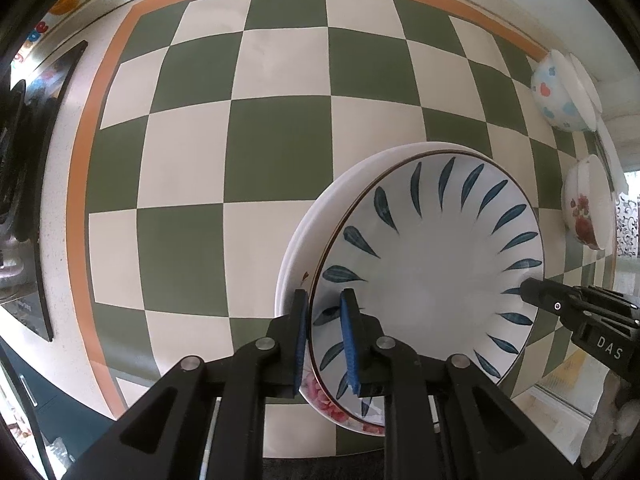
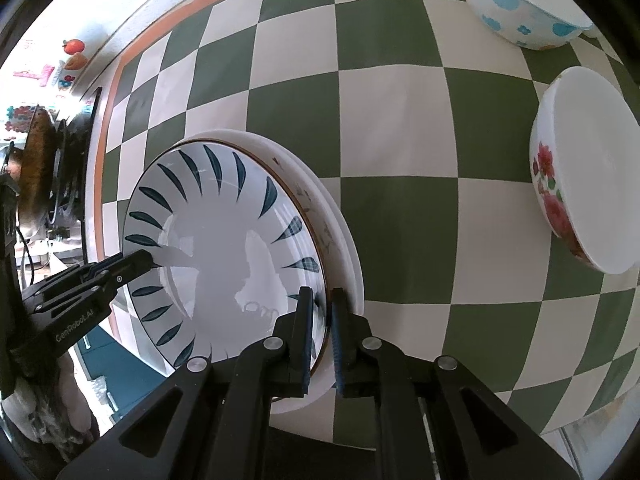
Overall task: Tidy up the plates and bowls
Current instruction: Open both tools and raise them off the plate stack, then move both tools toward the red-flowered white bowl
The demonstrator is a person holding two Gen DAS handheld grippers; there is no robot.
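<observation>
Nearest, left hand-held gripper [image 1: 325, 334] clamped on the near rim of the white glazed plate with blue leaf strokes [image 1: 432, 280]; right hand-held gripper [image 2: 321, 334] clamped on the opposite rim. Plate borne between both, directly over the stacked white floral plates [image 1: 320, 394]. Beyond, open green-and-cream chequered worktop [image 1: 240, 140]; two floral bowls [image 2: 584, 196] well apart rightward.

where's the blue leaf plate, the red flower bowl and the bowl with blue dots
blue leaf plate [image 1: 432, 276]: left wrist view, on its pale centre
red flower bowl [image 2: 588, 184]: right wrist view, on its white inside
bowl with blue dots [image 2: 516, 4]: right wrist view, on its outer wall
</observation>
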